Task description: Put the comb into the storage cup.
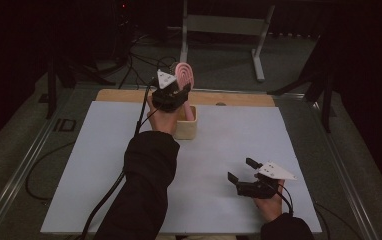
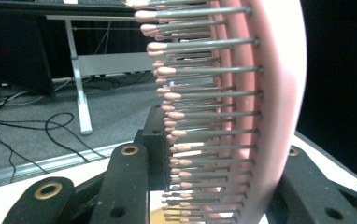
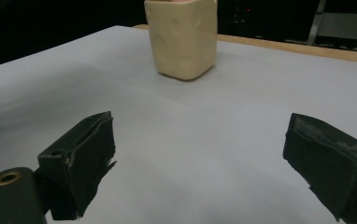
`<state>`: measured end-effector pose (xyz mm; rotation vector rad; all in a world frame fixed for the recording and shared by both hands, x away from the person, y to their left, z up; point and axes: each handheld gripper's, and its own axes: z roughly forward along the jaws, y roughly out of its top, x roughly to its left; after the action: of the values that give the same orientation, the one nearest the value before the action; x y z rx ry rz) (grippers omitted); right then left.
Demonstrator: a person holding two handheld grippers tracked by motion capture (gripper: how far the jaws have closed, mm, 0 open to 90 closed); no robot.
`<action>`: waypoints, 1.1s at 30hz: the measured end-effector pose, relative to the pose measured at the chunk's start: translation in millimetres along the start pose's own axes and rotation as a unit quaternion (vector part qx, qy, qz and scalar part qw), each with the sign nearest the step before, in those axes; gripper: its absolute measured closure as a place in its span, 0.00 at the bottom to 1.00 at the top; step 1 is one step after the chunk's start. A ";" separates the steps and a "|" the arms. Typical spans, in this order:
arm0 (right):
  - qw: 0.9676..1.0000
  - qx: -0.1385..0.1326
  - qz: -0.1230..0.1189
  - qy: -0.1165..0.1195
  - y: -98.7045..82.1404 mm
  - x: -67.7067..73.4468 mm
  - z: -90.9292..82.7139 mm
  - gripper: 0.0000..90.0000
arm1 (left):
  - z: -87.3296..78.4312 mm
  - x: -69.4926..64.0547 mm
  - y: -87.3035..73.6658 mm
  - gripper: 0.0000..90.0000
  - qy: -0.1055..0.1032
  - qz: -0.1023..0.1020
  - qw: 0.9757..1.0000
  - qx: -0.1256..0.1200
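Brush upright over cup, handle down, clamped by left gripper; right gripper wide, near, idle.

- We are looking at dim pictures: the room around the table is falling into near black, and its white top is showing grey.
- In the left gripper view, the pink brush is sitting very close and softening.
- In the right gripper view, the jaws are casting soft shadows, and the cream cup is blurring slightly.
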<state>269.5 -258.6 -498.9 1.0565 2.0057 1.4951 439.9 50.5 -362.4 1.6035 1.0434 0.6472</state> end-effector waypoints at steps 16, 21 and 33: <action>1.000 0.001 -0.003 0.002 0.2 -0.3 1.5 0.10 | 3.4 1.4 -9.5 0.72 -0.003 -0.019 1.000 0.005; 1.000 0.002 -0.003 0.002 0.3 -0.6 1.9 0.10 | 4.7 0.8 -12.2 0.72 -0.002 -0.020 1.000 0.008; 1.000 0.001 -0.004 0.003 0.2 -0.3 2.3 0.10 | 7.0 -1.5 -20.0 0.72 0.000 -0.025 1.000 0.012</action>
<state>271.4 -257.4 -499.5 1.0452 2.0138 1.4952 439.1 46.8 -383.3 1.5942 1.0916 0.6037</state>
